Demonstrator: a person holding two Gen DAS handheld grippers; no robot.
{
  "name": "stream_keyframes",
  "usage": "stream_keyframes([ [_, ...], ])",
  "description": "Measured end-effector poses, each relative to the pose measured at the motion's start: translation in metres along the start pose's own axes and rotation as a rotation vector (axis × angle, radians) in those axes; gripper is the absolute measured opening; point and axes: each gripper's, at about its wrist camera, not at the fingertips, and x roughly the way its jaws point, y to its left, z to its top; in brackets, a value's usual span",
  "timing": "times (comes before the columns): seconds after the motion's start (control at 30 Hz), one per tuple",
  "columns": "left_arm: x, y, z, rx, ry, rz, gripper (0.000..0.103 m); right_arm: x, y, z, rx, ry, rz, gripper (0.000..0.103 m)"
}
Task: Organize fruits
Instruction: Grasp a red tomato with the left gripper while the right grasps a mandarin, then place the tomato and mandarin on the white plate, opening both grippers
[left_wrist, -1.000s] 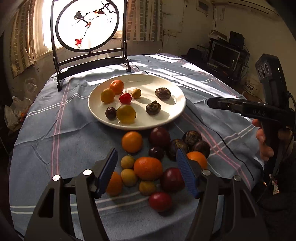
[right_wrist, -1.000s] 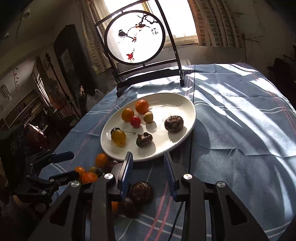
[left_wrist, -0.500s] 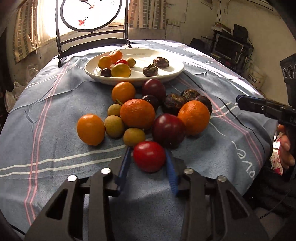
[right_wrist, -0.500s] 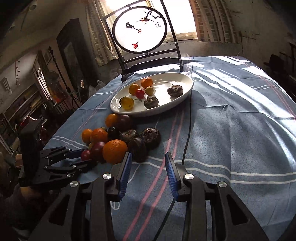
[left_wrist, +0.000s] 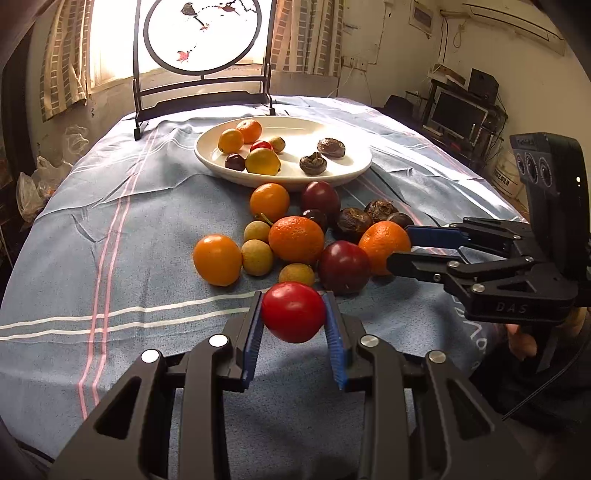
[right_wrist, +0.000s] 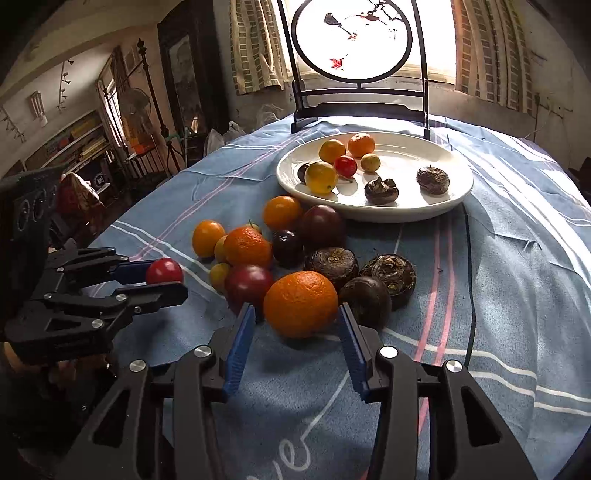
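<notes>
Two tongs: working at the pile's near edge.
Left tongs (left_wrist: 293, 332): clamping the red tomato (left_wrist: 293, 312).
Right tongs (right_wrist: 297, 345): jaws just been opening, straddling an orange (right_wrist: 301, 303), pads apart.
Desk (left_wrist: 110, 258): lying bare leftward.

surface: blue striped cloth (left_wrist: 122, 258)
far: white plate (left_wrist: 354, 173), framed round screen (left_wrist: 201, 55)
near: loose fruit heap (left_wrist: 295, 236)

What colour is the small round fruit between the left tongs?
Glossy red; the small round fruit shows best in the left wrist view, between the left tongs.
</notes>
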Motion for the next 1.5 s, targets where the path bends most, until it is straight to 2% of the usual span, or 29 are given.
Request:
stream_keyframes([
  [0.07,-0.001,0.001,0.0,-0.003,-0.006,-0.002,0.03,0.004,-0.003,0.003,0.013,0.003,0.019,0.05],
  [0.17,-0.001,0.003,0.0,-0.008,-0.01,-0.003,0.03,0.008,-0.002,0.004,0.013,0.019,0.02,0.043],
  [0.27,-0.003,0.007,0.001,-0.019,-0.016,-0.006,0.03,0.002,-0.008,0.001,0.054,0.014,0.072,0.041],
  [0.37,-0.009,0.011,0.006,-0.03,-0.03,-0.017,0.031,-0.015,-0.013,0.003,0.076,-0.033,0.085,0.041],
  [0.47,-0.014,0.012,0.022,-0.024,-0.05,-0.036,0.031,-0.038,-0.03,0.018,0.118,-0.09,0.115,0.041],
  [0.63,-0.004,0.005,0.07,0.014,-0.063,-0.048,0.031,-0.053,-0.07,0.064,0.189,-0.158,0.088,0.042],
  [0.83,0.051,-0.012,0.128,0.04,-0.033,-0.08,0.031,-0.008,-0.115,0.12,0.259,-0.128,0.069,0.042],
  [1.0,0.11,-0.011,0.158,0.045,0.033,-0.045,0.031,0.045,-0.134,0.142,0.285,-0.079,0.039,0.042],
  [1.1,0.133,-0.001,0.168,0.018,0.066,-0.033,0.034,0.062,-0.138,0.15,0.294,-0.08,0.033,0.045],
  [1.13,0.134,0.003,0.17,0.0,0.065,-0.037,0.044,0.06,-0.138,0.151,0.295,-0.092,0.03,0.051],
  [1.23,0.113,0.008,0.168,-0.014,0.005,-0.034,0.062,0.041,-0.131,0.147,0.277,-0.13,0.033,0.051],
  [1.37,0.07,0.007,0.145,-0.001,-0.034,-0.041,0.063,0.007,-0.12,0.122,0.267,-0.153,0.045,0.051],
  [1.5,0.032,-0.012,0.094,0.096,-0.034,-0.039,0.063,-0.022,-0.105,0.079,0.253,-0.147,0.039,0.051],
])
